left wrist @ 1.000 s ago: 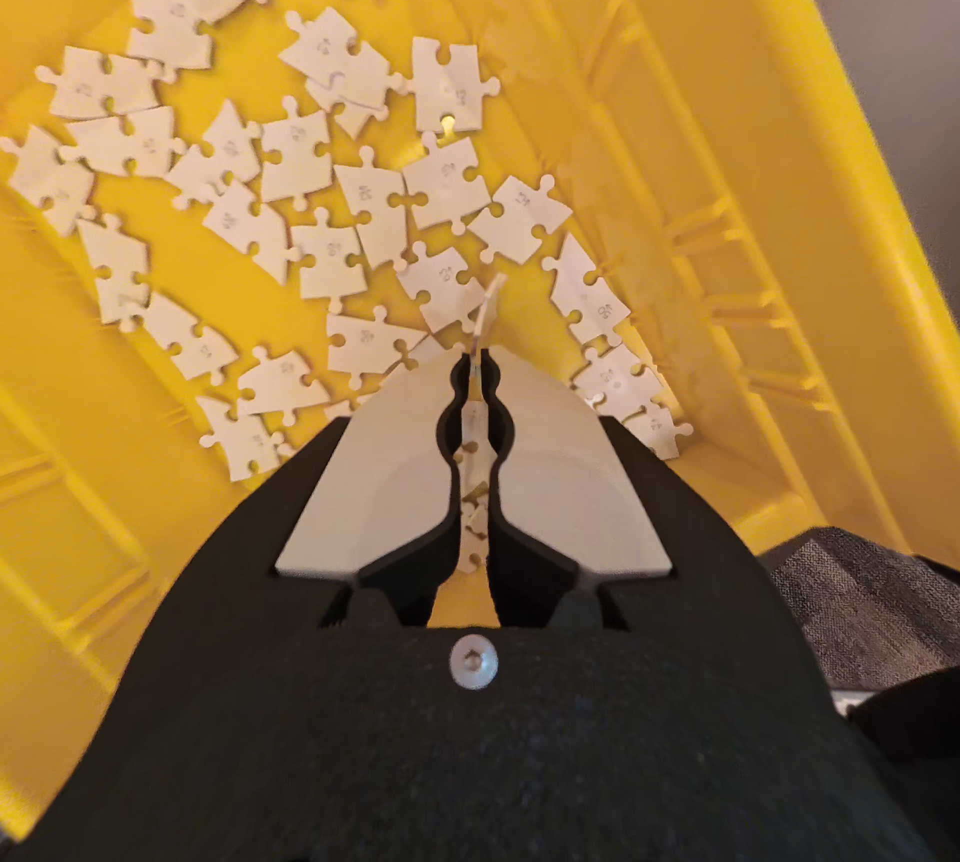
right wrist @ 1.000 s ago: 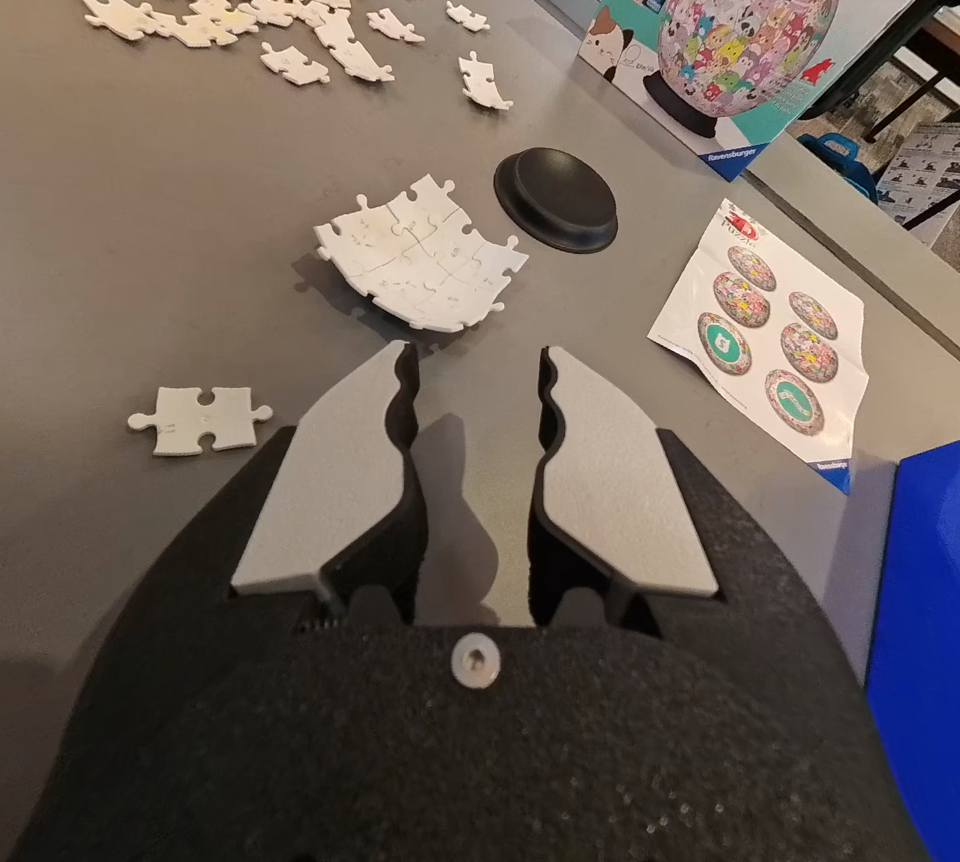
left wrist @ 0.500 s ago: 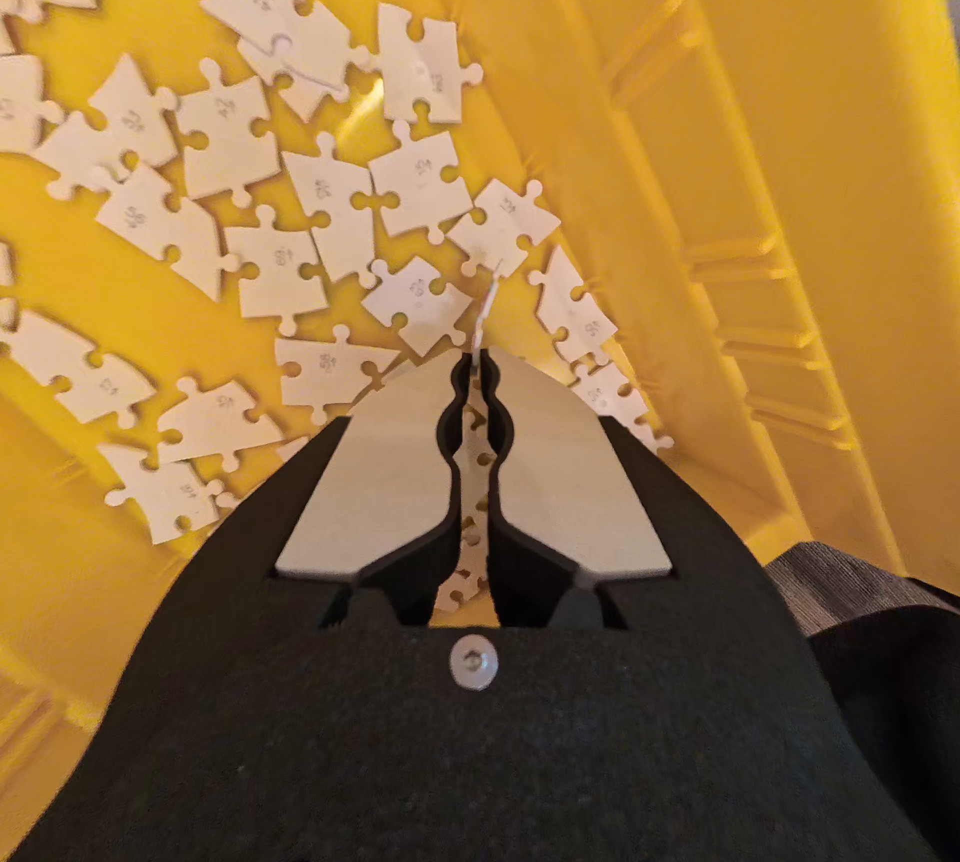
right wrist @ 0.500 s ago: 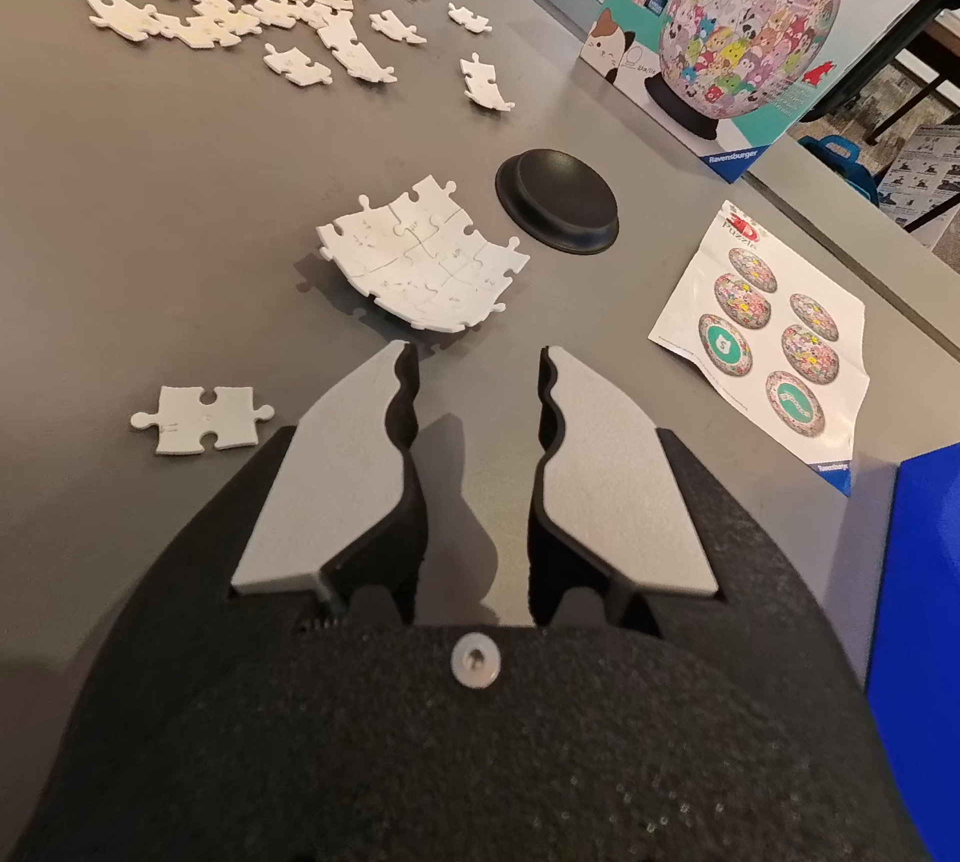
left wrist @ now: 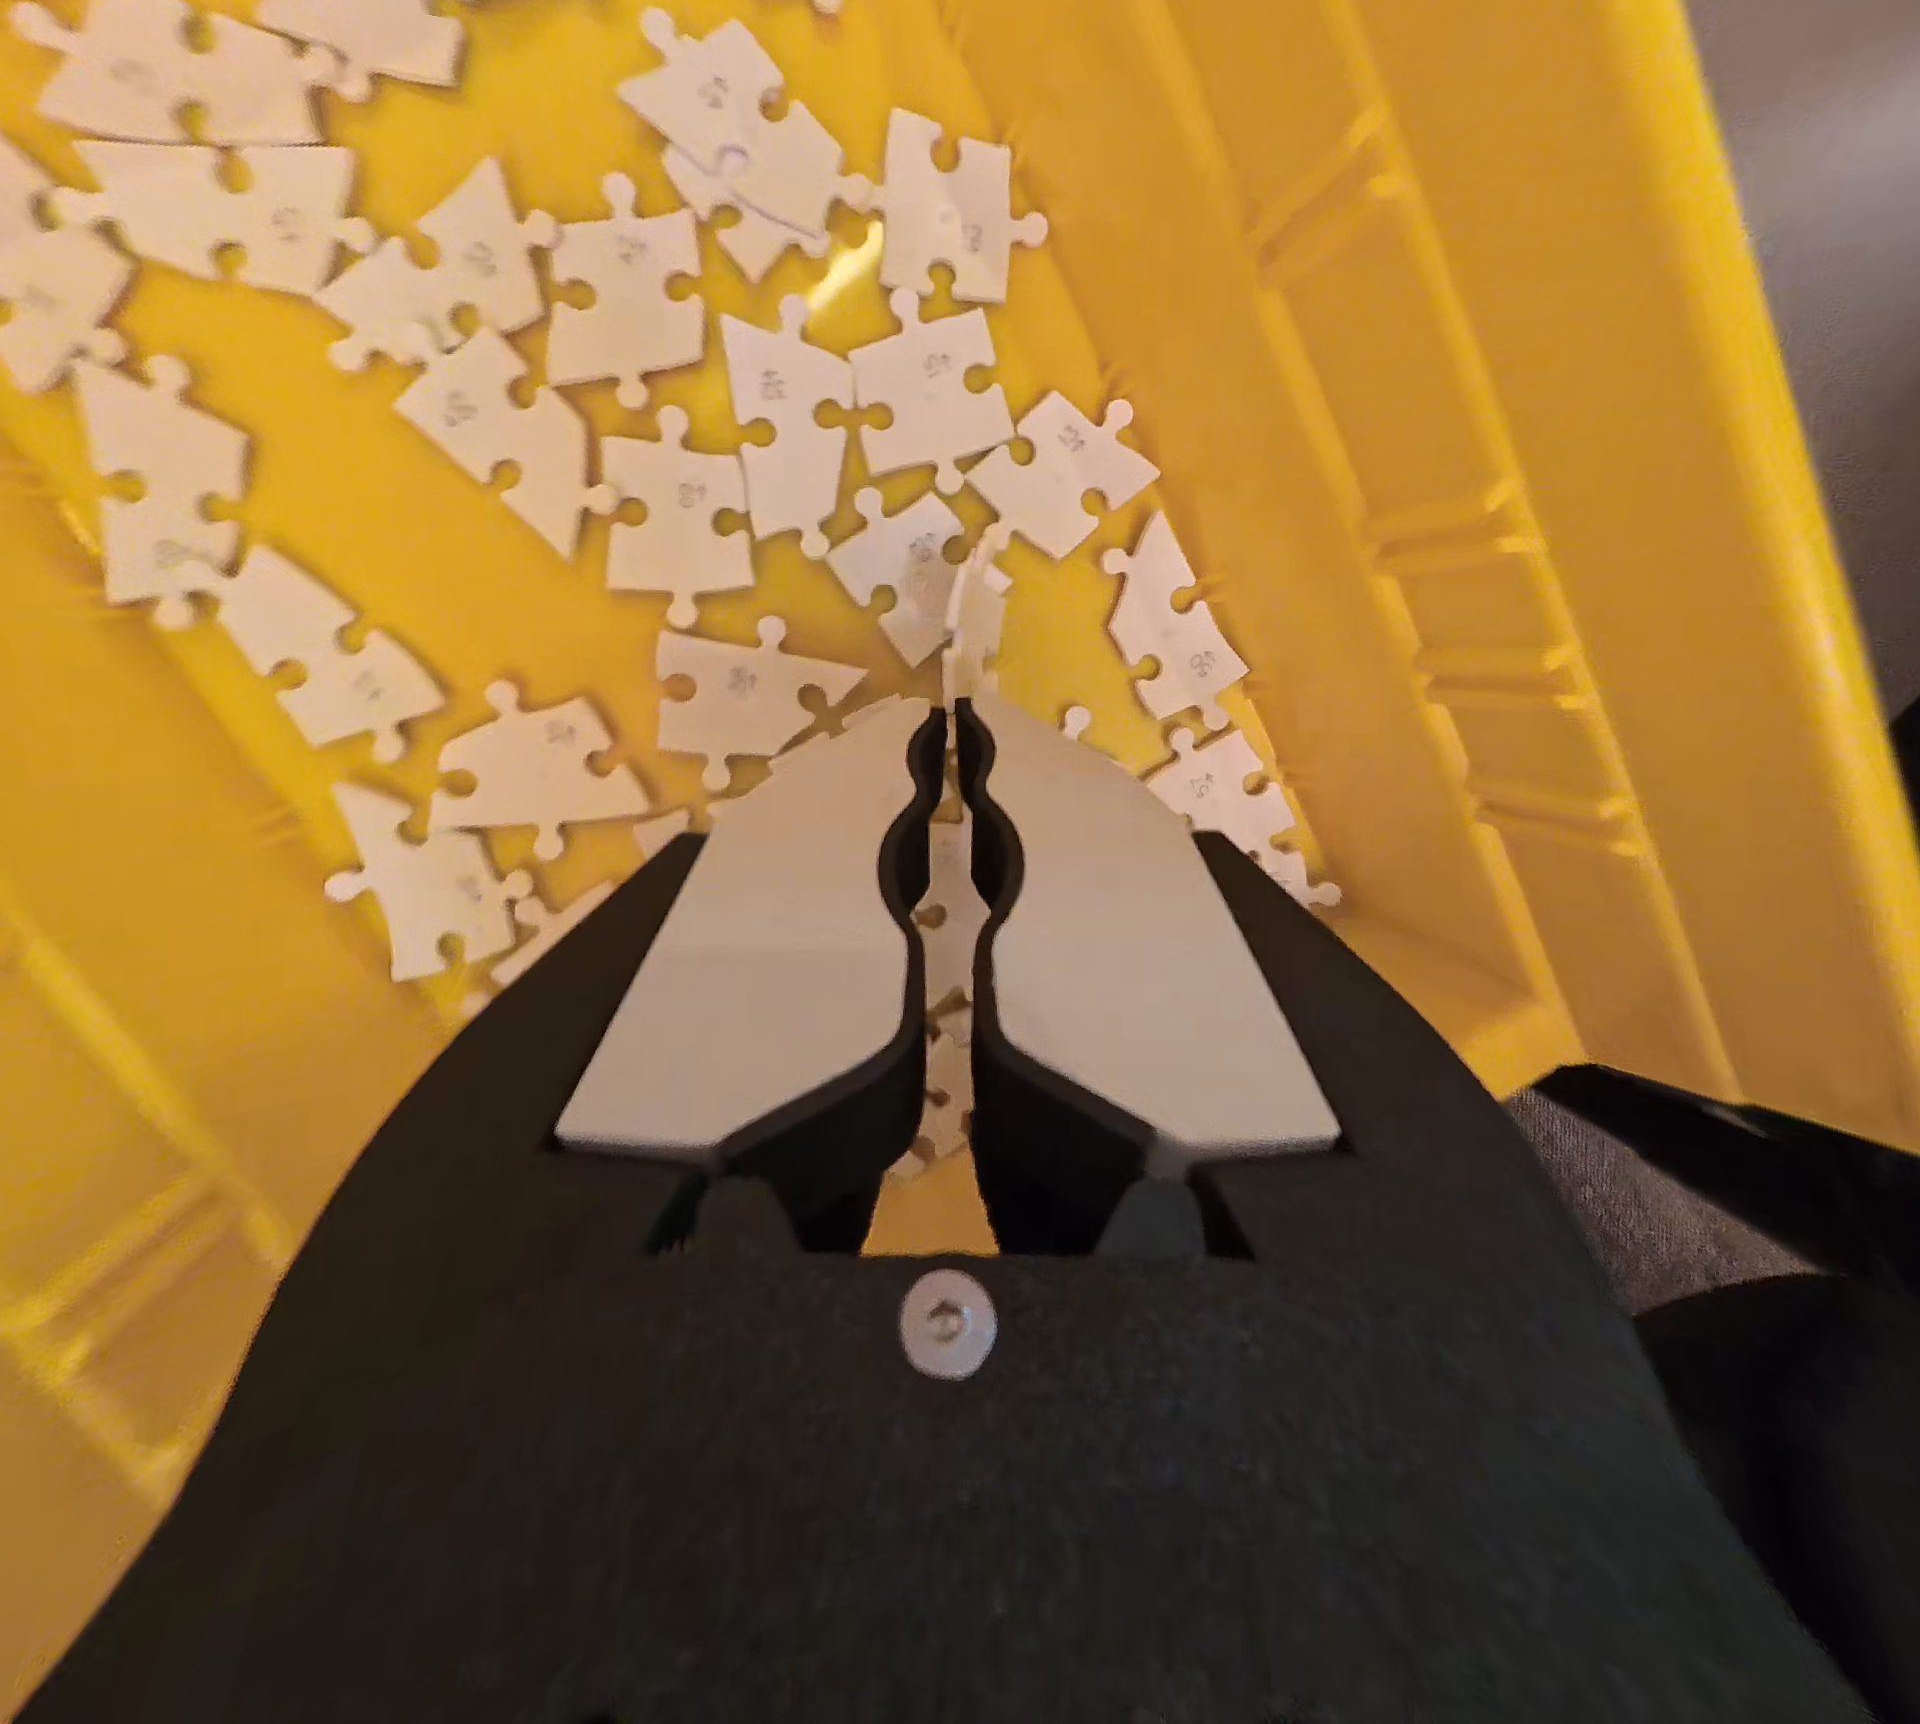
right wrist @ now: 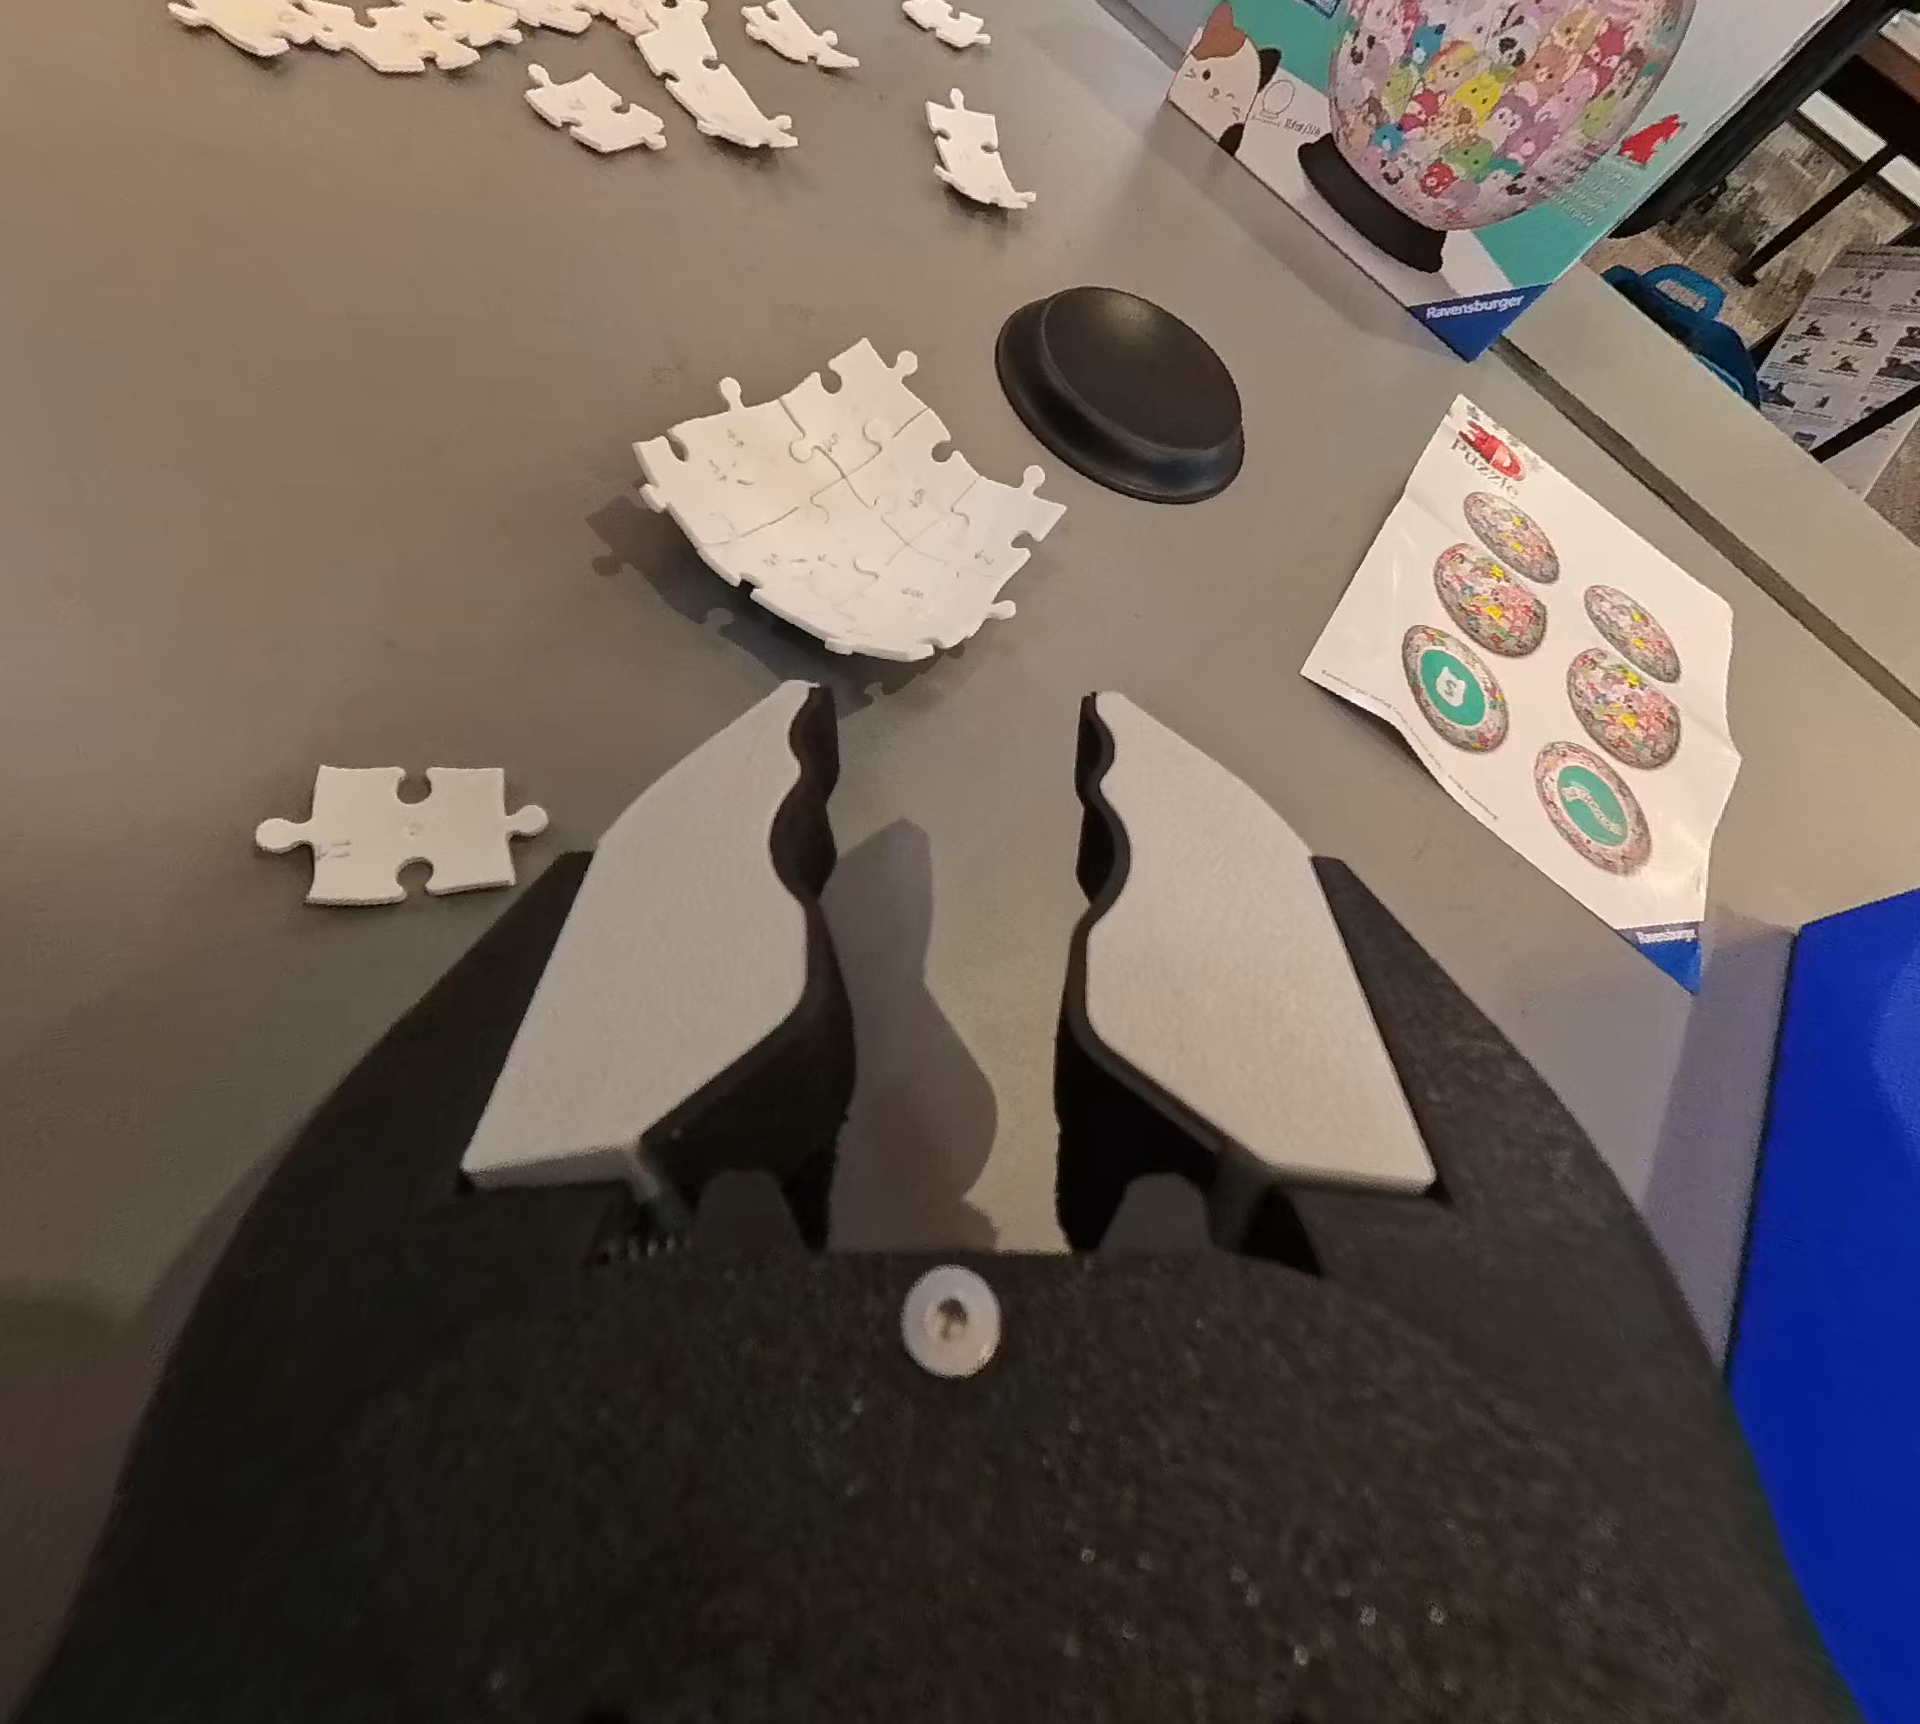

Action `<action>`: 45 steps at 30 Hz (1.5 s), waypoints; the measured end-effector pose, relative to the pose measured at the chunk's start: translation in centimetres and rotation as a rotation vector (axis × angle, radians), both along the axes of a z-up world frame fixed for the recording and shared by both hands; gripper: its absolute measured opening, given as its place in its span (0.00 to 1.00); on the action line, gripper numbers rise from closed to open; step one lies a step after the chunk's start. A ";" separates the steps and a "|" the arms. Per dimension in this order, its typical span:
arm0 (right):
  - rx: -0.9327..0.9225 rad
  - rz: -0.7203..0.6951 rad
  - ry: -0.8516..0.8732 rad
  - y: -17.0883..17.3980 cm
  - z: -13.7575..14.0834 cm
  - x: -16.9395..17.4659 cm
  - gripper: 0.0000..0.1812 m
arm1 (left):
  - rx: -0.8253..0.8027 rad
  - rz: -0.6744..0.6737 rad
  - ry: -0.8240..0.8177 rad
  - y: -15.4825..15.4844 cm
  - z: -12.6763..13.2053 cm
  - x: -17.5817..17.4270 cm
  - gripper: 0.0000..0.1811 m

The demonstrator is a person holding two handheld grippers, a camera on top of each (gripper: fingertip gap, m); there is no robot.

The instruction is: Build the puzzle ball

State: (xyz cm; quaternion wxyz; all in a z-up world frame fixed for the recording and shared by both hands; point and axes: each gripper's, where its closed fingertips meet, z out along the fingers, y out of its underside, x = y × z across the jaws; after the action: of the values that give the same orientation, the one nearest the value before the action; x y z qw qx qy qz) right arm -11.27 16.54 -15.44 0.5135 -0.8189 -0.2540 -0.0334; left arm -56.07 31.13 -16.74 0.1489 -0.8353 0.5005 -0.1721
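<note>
I see a grey table (right wrist: 312,386) carrying most of the work. Loose white puzzle pieces (right wrist: 457,1) lie scattered at its far left. Near the middle sits a curved joined section (right wrist: 842,531), with a black round stand (right wrist: 1122,407) just right of it. A joined pair of pieces (right wrist: 400,833) lies near left. An instruction sheet (right wrist: 1538,687) lies right, and the puzzle box (right wrist: 1507,43) stands far right.

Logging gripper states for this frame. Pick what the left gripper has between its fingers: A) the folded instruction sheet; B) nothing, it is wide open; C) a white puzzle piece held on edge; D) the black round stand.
C: the left gripper is shut on a white puzzle piece standing on edge above the loose pieces in the yellow bin.
</note>
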 end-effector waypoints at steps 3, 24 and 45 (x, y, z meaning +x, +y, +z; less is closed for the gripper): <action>0.000 -0.001 -0.001 0.0 0.0 0.0 0.24 | 0.036 0.062 -0.040 -0.2 1.0 -0.7 0.01; 0.018 0.007 -0.008 -0.1 0.2 -0.1 0.24 | 0.202 0.565 -0.140 -1.3 5.9 -5.4 0.01; 0.023 0.006 0.003 -0.3 0.3 0.0 0.23 | 0.263 0.789 -0.115 -2.7 8.8 -9.0 0.01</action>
State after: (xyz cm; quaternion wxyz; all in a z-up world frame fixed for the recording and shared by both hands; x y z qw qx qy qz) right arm -11.28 16.28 -15.10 0.5236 -0.8121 -0.2554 -0.0336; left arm -65.02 28.44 -7.95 0.3367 -0.9258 0.1509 -0.0827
